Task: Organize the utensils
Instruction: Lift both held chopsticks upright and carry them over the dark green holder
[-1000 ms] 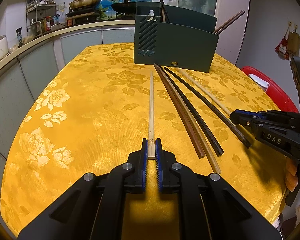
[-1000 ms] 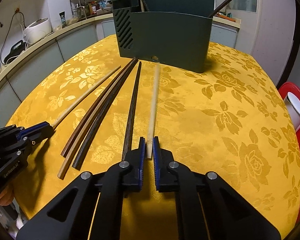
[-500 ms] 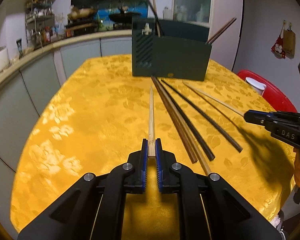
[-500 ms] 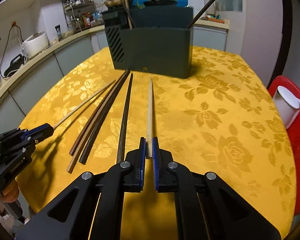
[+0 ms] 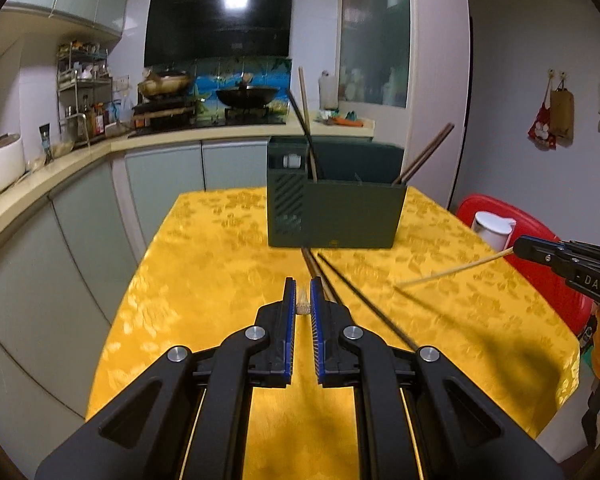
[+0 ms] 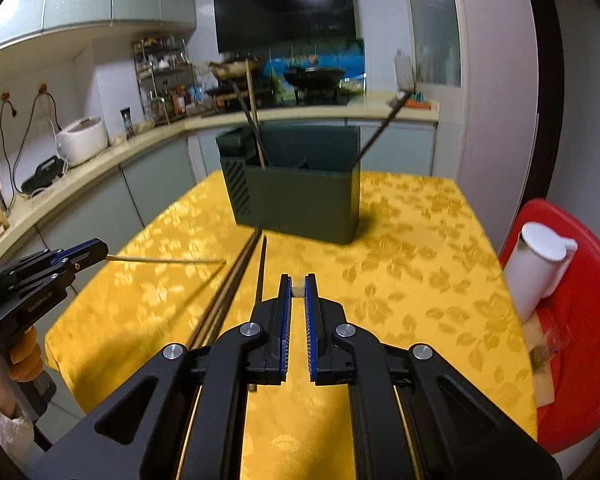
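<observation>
STEP: transfer to holder | left gripper (image 5: 303, 305) pinching pale chopstick (image 6: 168, 259); right gripper (image 6: 298, 290) pinching second pale chopstick (image 5: 454, 270), both raised before green holder (image 5: 336, 208) | NEXT: tip downward, lower into compartment.

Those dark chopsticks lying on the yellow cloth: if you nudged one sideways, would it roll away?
Probably not far. The dark chopsticks look long and straight, so likely stiff, and the patterned tablecloth should slow any roll. They lie tight together, so a nudge may shift its neighbours too. The light chopstick juts level from the left gripper without sagging, hinting at stiffness.
</observation>
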`<state>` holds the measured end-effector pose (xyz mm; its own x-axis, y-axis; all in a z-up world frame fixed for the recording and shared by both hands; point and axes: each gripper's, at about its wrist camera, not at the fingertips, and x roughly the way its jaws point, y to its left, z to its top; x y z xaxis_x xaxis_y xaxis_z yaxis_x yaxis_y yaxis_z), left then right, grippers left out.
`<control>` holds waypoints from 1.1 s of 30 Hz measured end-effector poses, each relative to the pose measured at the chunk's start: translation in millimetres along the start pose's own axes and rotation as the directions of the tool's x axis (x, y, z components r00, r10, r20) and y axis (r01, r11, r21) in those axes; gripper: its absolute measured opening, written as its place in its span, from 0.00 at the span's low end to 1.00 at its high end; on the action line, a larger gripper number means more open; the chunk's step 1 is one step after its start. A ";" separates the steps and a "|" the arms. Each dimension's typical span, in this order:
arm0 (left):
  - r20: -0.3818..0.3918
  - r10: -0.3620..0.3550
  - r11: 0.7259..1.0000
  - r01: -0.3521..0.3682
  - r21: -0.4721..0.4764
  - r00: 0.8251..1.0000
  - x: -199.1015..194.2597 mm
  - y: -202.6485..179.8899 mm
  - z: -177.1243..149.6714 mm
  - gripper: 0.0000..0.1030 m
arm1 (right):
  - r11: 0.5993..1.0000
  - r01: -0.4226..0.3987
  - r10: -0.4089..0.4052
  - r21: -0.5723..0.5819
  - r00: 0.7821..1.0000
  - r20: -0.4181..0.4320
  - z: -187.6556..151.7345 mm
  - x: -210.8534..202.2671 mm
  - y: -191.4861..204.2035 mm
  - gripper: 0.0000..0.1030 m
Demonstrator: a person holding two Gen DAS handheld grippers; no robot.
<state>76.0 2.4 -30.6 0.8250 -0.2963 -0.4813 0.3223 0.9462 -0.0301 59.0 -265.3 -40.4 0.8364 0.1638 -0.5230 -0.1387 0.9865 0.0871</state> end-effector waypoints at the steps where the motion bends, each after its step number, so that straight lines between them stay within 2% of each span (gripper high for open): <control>1: 0.006 -0.002 1.000 0.002 0.004 1.000 -1.2 -0.8 3.2 0.07 | 1.000 -0.001 0.001 0.000 1.000 0.005 2.7 -1.5 0.2 0.07; 9: 0.009 -0.027 0.999 0.027 0.038 1.000 -4.9 -5.0 25.0 0.07 | 1.000 0.002 -0.003 0.011 1.000 0.024 21.0 -3.5 -5.0 0.07; 15: 0.019 -0.037 0.999 0.036 0.031 0.999 -6.4 -0.2 40.0 0.07 | 0.999 -0.009 0.008 0.052 1.000 0.023 35.0 -1.5 -12.6 0.07; 23: 0.020 -0.038 0.997 0.036 0.064 0.999 -2.5 -3.0 62.6 0.07 | 1.000 -0.002 0.001 0.031 0.999 0.042 57.2 -0.1 -10.8 0.07; 33: 0.012 -0.077 0.995 0.076 0.067 0.997 9.7 -4.3 92.8 0.07 | 0.997 -0.029 0.029 0.072 1.000 0.002 78.8 11.7 -24.6 0.07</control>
<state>125.7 -16.6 46.1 0.8034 -0.3698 -0.4666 0.4143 0.9101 -0.0080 114.0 -287.7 18.2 0.8330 0.1928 -0.5186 -0.1247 0.9786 0.1635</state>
